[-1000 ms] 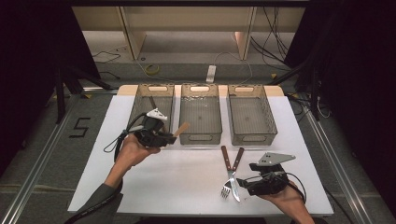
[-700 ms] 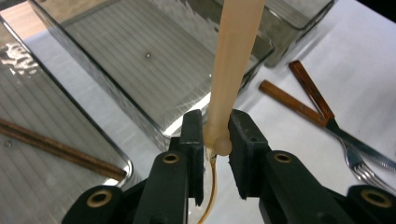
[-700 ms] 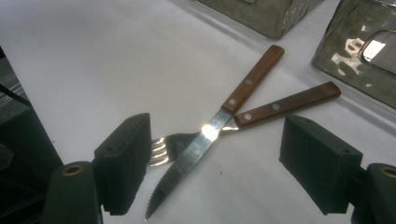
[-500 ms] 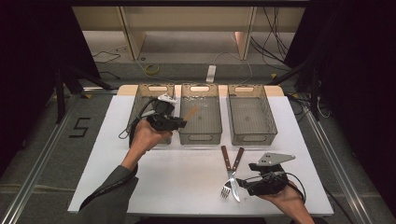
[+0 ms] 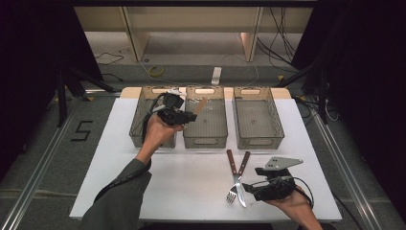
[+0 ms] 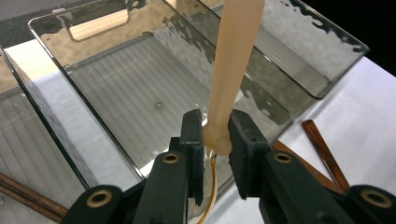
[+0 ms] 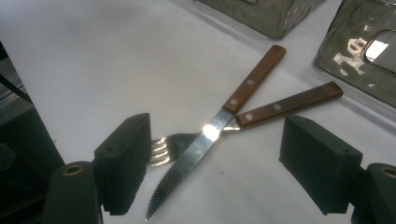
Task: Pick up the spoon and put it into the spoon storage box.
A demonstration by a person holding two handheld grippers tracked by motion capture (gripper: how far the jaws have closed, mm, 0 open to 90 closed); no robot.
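My left gripper (image 5: 190,116) is raised over the clear bins, shut on the end of a pale beige utensil handle (image 5: 201,104). In the left gripper view the handle (image 6: 231,70) rises from between the jaws of that gripper (image 6: 215,135), above the middle bin (image 6: 154,93). A wood-handled knife (image 5: 230,160) lies crossed over a wood-handled fork (image 5: 244,160) on the white table. My right gripper (image 5: 246,188) rests open just in front of them. In the right gripper view the knife (image 7: 219,121) and the fork (image 7: 280,105) lie between the spread jaws of this gripper (image 7: 222,163).
Three clear bins stand in a row at the back: left (image 5: 139,120), middle (image 5: 206,139), right (image 5: 256,139). Dark wooden pieces (image 6: 28,193) lie in the left bin. The table's front edge (image 5: 191,218) runs close to my right hand.
My left gripper has risen from the table's left side and moved back over the bins with the beige utensil in it. The right gripper has stayed put.
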